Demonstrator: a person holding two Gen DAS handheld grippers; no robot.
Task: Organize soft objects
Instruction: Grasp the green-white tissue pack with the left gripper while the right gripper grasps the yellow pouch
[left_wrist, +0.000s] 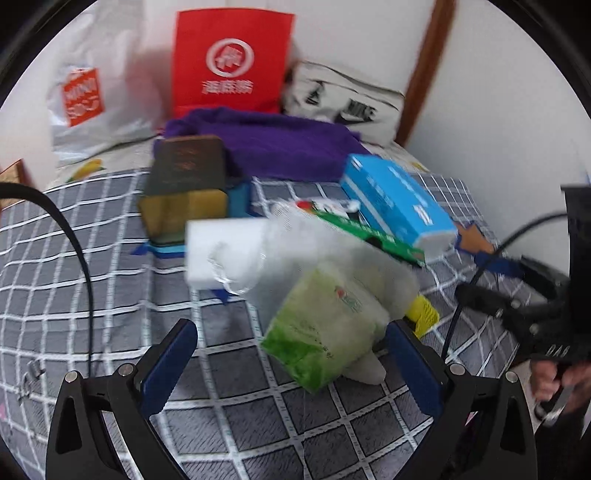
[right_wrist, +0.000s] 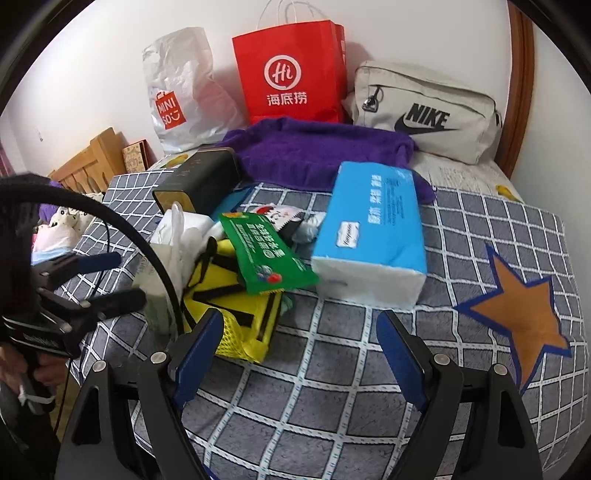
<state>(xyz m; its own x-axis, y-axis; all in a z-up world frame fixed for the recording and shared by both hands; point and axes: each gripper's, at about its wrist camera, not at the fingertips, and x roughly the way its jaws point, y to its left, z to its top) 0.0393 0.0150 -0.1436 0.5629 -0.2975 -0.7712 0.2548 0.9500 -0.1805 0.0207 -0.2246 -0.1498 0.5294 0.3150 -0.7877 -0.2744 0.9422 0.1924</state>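
A pile of soft things lies on a grey checked bed cover (right_wrist: 332, 387). In the left wrist view my left gripper (left_wrist: 291, 365) is open around a green tissue pack (left_wrist: 325, 332) without gripping it. A white sponge block (left_wrist: 218, 251), a clear plastic bag (left_wrist: 280, 254), a blue tissue pack (left_wrist: 399, 203) and a purple towel (left_wrist: 280, 144) lie beyond. In the right wrist view my right gripper (right_wrist: 299, 350) is open and empty, just before a yellow mesh bag (right_wrist: 240, 314), a green packet (right_wrist: 266, 254) and the blue tissue pack (right_wrist: 369, 236). The left gripper (right_wrist: 110, 277) shows at the left.
A red paper bag (right_wrist: 291, 70), a silver Miniso bag (right_wrist: 181, 92) and a beige Nike pouch (right_wrist: 424, 110) stand along the wall. A dark box (right_wrist: 199, 181) lies beside the purple towel (right_wrist: 317, 147). A brown star patch (right_wrist: 517, 317) is at the right. A wooden headboard (right_wrist: 88, 158) is at the left.
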